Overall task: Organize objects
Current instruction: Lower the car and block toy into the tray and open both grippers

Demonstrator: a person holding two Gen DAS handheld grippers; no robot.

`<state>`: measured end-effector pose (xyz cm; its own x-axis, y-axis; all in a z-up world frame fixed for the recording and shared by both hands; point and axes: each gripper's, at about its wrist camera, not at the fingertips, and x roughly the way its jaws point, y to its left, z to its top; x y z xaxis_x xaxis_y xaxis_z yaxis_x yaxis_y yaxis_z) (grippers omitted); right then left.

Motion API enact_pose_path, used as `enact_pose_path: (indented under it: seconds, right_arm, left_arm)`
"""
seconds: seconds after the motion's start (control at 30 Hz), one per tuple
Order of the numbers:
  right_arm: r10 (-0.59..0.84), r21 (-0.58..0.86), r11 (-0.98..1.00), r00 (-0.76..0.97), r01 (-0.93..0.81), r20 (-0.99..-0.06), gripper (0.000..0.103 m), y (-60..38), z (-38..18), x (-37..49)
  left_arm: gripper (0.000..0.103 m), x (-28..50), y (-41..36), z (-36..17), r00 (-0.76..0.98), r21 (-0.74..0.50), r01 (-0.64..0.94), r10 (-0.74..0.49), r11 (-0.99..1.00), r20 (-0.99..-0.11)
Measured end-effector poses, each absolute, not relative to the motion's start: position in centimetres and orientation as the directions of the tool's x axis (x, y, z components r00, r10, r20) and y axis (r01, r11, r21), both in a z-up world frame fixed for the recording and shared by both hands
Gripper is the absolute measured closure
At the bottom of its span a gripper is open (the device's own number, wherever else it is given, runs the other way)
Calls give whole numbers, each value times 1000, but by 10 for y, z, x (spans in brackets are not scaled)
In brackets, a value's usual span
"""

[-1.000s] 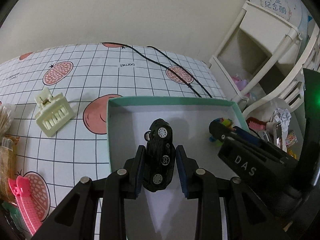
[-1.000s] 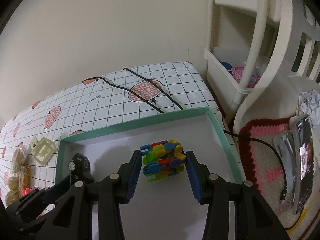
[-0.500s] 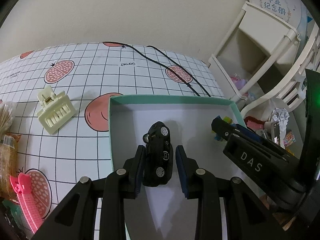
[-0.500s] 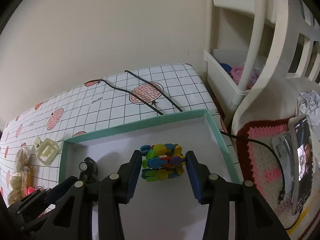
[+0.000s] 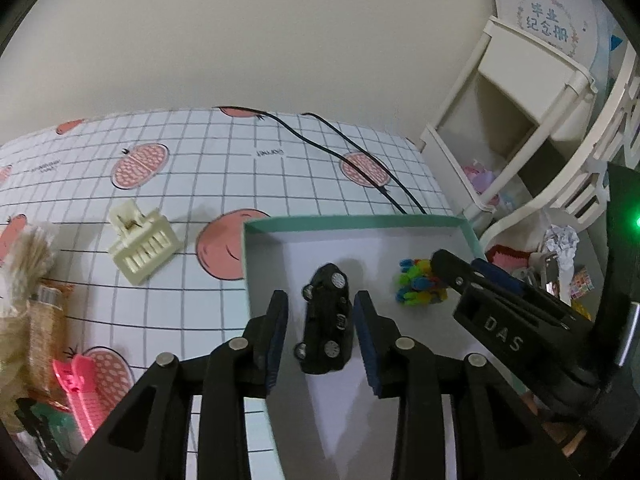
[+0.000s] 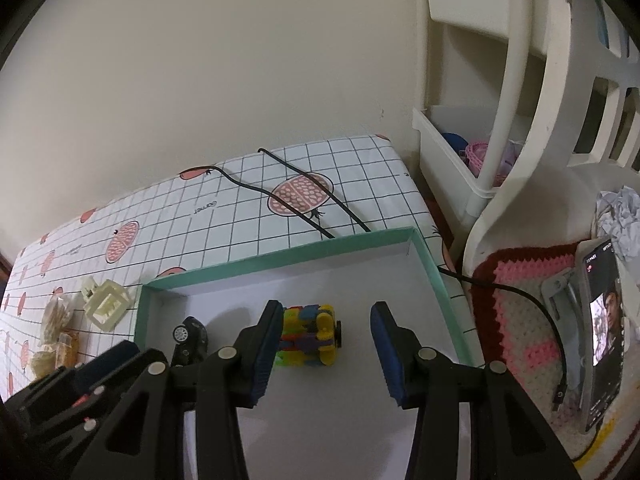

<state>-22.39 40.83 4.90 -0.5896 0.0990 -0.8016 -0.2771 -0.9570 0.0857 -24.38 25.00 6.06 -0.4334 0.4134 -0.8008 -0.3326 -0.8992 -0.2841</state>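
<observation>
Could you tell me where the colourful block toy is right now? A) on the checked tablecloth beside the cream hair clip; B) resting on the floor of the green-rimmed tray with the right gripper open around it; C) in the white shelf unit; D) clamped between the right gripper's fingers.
B: the colourful block toy sits on the tray floor, and the right gripper is spread wide, its right pad clearly apart from the toy.
</observation>
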Motion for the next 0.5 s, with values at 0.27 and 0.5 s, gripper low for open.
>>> enact_pose_path:
  seconds: [0.27, 0.5]
  right_arm:
    - [88, 76, -965, -588, -249, -804, 40, 403, 51, -221]
    - [63, 97, -965, -576, -242, -815, 33, 404, 48, -221]
  left_arm:
    - [42, -249, 235, 67, -470, -264, -288, 376, -921, -799]
    - [26, -255, 224, 63, -483, -230, -230, 316, -946, -817]
